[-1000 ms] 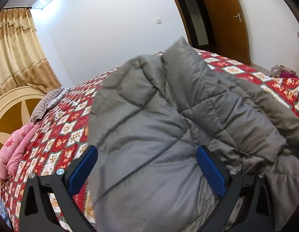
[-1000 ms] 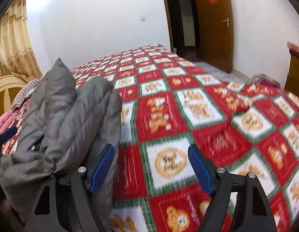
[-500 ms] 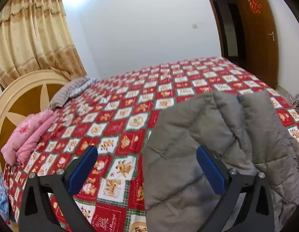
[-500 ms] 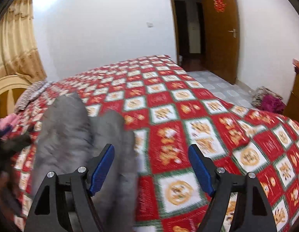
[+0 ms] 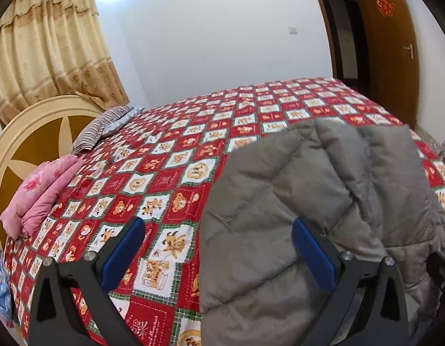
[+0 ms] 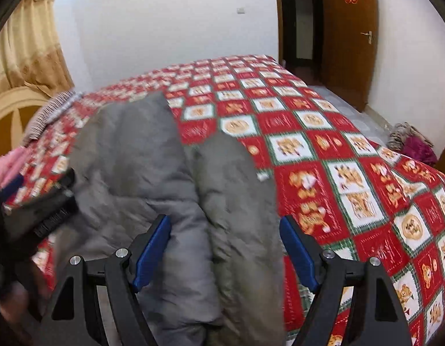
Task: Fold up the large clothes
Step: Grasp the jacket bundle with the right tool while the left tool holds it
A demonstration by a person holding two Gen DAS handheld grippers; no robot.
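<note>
Grippers: left gripper [image 5: 216,255] and right gripper [image 6: 225,255] both gape wide, gripping nothing. Grey padded jacket [image 6: 170,190]: bunched on the red patterned bedspread [image 6: 337,155], near its front edge. Step, by judgement: repositioning between folds; next needs a hem pinched, then laid across.

a red double-happiness sign [image 5: 384,2] hangs on the brown door [image 5: 395,66].

The jacket [image 5: 323,201] lies on the bed [image 5: 193,132], under and ahead of the right gripper [image 6: 225,253], whose jaws stand spread above it. It reaches past the right jaw of the left gripper [image 5: 216,253]. Far left of those jaws, a pillow [image 5: 98,129] and folded clothes [image 5: 41,193] lie by the headboard [image 5: 29,138].
</note>
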